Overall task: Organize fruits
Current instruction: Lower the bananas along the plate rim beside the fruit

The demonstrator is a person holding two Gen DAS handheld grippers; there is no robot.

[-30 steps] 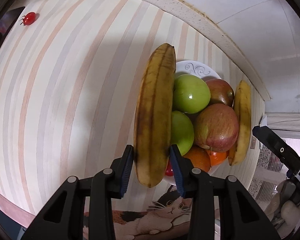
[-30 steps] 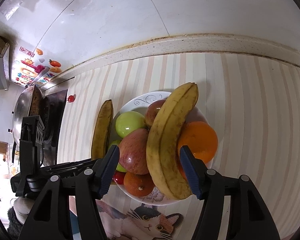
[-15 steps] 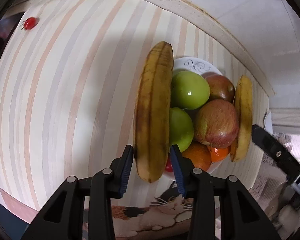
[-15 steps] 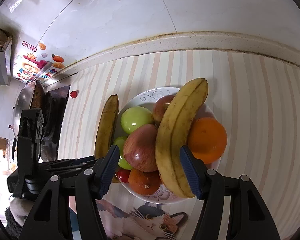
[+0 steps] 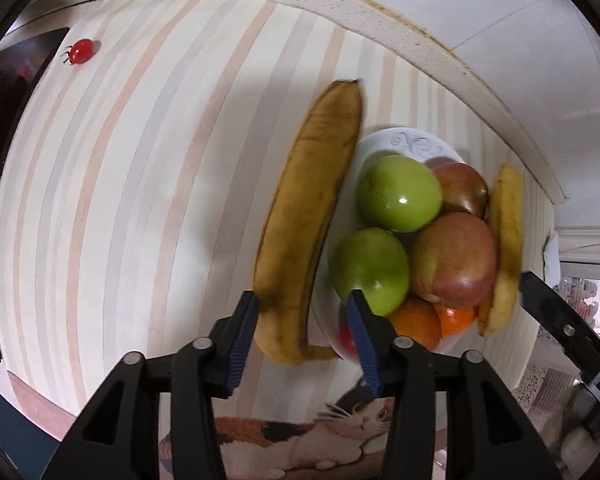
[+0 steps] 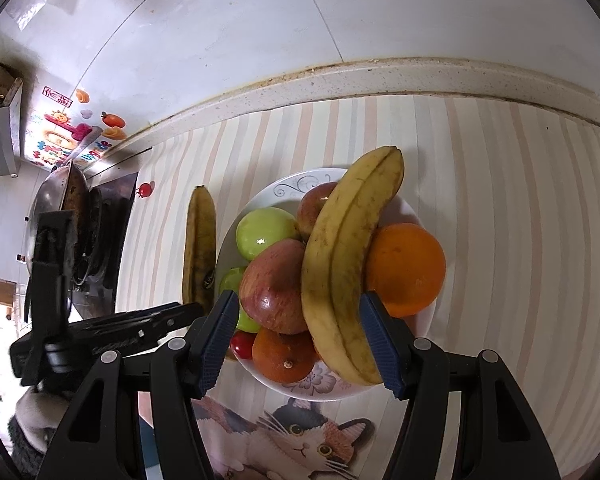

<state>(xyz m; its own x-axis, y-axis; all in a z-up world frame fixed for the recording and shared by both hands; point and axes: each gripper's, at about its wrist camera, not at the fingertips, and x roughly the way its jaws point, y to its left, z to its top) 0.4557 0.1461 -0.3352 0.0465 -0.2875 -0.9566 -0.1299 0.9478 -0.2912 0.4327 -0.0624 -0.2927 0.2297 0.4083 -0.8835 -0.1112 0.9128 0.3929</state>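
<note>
A white plate holds two green apples, red apples, oranges, a small red fruit and a yellow banana. A browner banana lies on the striped counter against the plate's left side; it also shows in the right wrist view. My left gripper is open, its jaws astride this banana's near end, not clamping it. My right gripper is open and empty, just in front of the plate's banana.
A cherry tomato lies far left near a dark stove with a wok. A cat-print mat lies at the counter's front edge. The wall ledge runs behind the plate.
My left gripper has opened and let go of the brown banana, which now rests tilted beside the plate. My right gripper stayed open and shifted slightly left.
</note>
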